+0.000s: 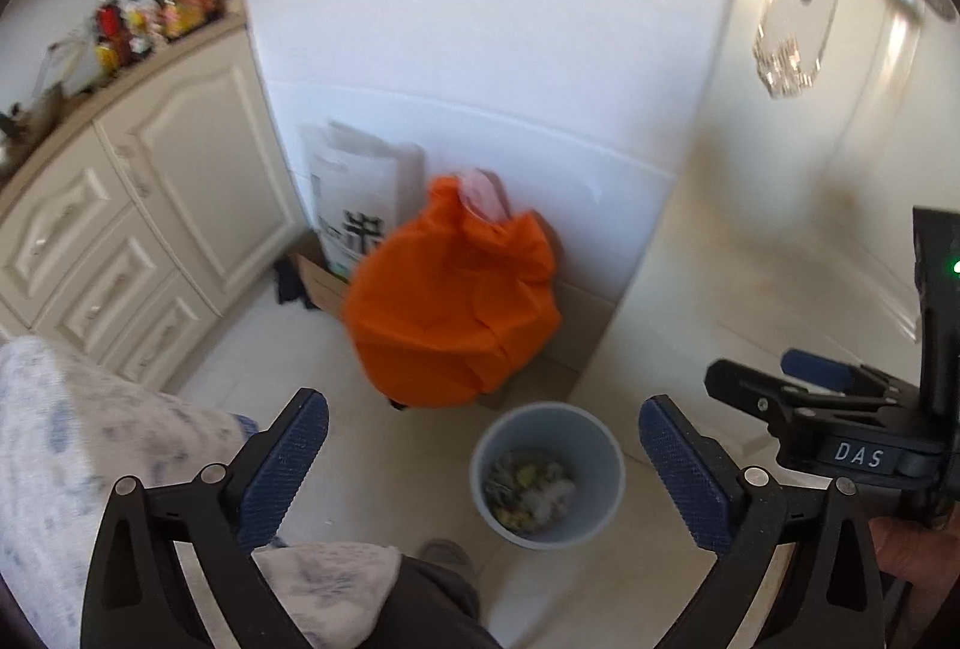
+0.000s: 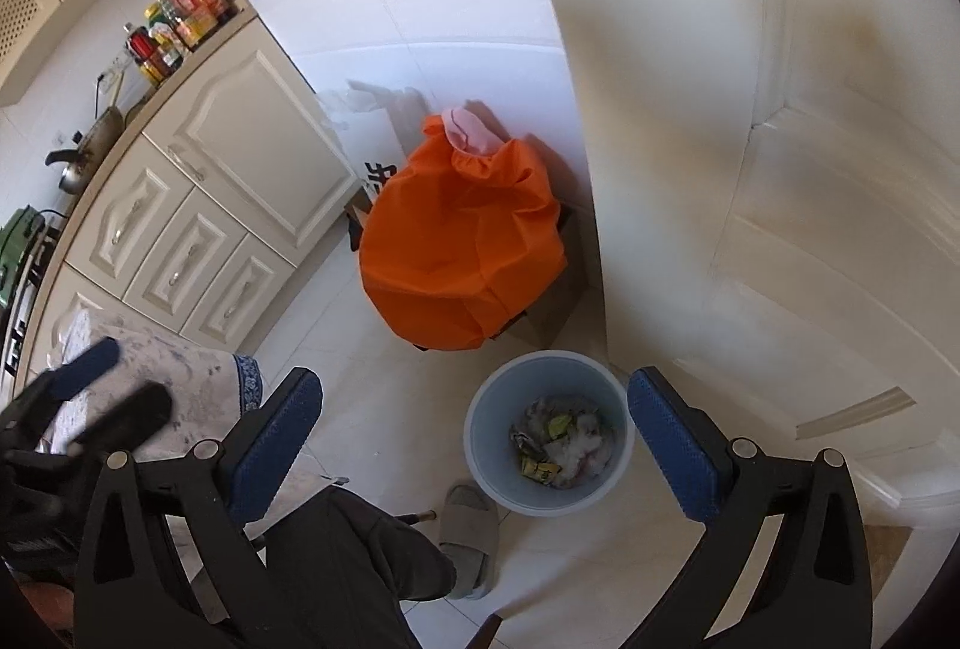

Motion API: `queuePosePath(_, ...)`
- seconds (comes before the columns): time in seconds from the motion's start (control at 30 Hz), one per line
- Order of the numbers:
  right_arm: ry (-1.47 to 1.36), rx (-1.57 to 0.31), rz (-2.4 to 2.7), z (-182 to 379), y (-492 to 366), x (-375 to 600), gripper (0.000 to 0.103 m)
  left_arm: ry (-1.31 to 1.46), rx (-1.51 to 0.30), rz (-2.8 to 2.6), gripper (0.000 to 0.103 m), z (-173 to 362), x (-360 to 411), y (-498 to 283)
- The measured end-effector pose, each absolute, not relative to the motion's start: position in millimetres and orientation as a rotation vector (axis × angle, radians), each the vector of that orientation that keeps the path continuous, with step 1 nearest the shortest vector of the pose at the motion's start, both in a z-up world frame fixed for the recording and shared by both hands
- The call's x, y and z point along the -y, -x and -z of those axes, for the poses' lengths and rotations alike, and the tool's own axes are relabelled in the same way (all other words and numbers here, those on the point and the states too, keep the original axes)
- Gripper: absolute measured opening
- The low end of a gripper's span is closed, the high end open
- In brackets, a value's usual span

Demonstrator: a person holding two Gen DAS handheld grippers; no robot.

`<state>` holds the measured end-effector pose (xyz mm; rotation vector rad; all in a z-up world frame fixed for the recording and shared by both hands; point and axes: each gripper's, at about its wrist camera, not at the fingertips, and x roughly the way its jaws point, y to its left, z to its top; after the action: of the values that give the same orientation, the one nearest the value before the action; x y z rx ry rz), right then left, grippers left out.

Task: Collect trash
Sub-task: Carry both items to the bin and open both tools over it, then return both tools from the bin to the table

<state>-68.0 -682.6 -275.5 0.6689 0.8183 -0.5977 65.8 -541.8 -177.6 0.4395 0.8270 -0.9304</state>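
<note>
While both claws hang above the tiled floor [image 2: 372,397], each stands spread wide with nothing between its blue pads. The left claw [image 1: 483,463] frames the person's patterned cloth at its left finger; the right claw [image 2: 468,445] shows a dark trouser leg [image 2: 360,559] and a grey slipper [image 2: 471,535] low in its view. In the left wrist view the right claw [image 1: 810,385] also appears at the right edge, and its fingers look parted, with a green light on the body above it. In the right wrist view the left claw [image 2: 102,397] shows blurred at the left edge, over a speckled cloth.

Just beyond the fingertips, the pale blue bin [image 2: 480,445] stands upright on the floor, beside the slipper. Trash [image 2: 564,445] lies in its bottom: crumpled white paper, grey wrappers and yellow-green scraps. The same bin [image 1: 606,475] sits between the left claw's pads in its own view, with the trash [image 1: 531,490] inside.

Behind the bin, a bulging orange bag [image 2: 462,235] rests on a cardboard box [image 2: 567,301] in the corner, something pink poking from its top. A white paper bag [image 1: 360,187] with black print leans against the wall just to its left.

Farther left, a cream cabinet [image 2: 240,181] carries bottles [image 2: 174,18] on its top, and a kettle [image 2: 78,163] near them.
</note>
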Motion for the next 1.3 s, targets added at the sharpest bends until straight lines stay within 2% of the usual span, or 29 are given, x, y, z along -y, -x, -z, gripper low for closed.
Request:
queuePosePath(0.4,-0.560,-0.763,0.486,218.2,30.2,615.0,0.103,-0.231,-0.730,0.842,0.102,102.1,402.7,-53.2)
queuePosePath(0.77,-0.393,-0.716,0.301,158.8,-27.6,524.5,0.103,-0.064,-0.660,0.719,0.102,59.3,253.0,-53.5)
queuePosePath(1.07,-0.275,-0.672,0.097,121.3,-81.4,438.2,0.103,0.046,-0.611,0.549,0.102,45.6,139.1,-51.9)
queuePosePath(1.3,-0.199,-0.672,-0.056,112.4,-129.7,371.3,0.103,0.114,-0.589,0.401,0.102,44.0,62.0,-49.8)
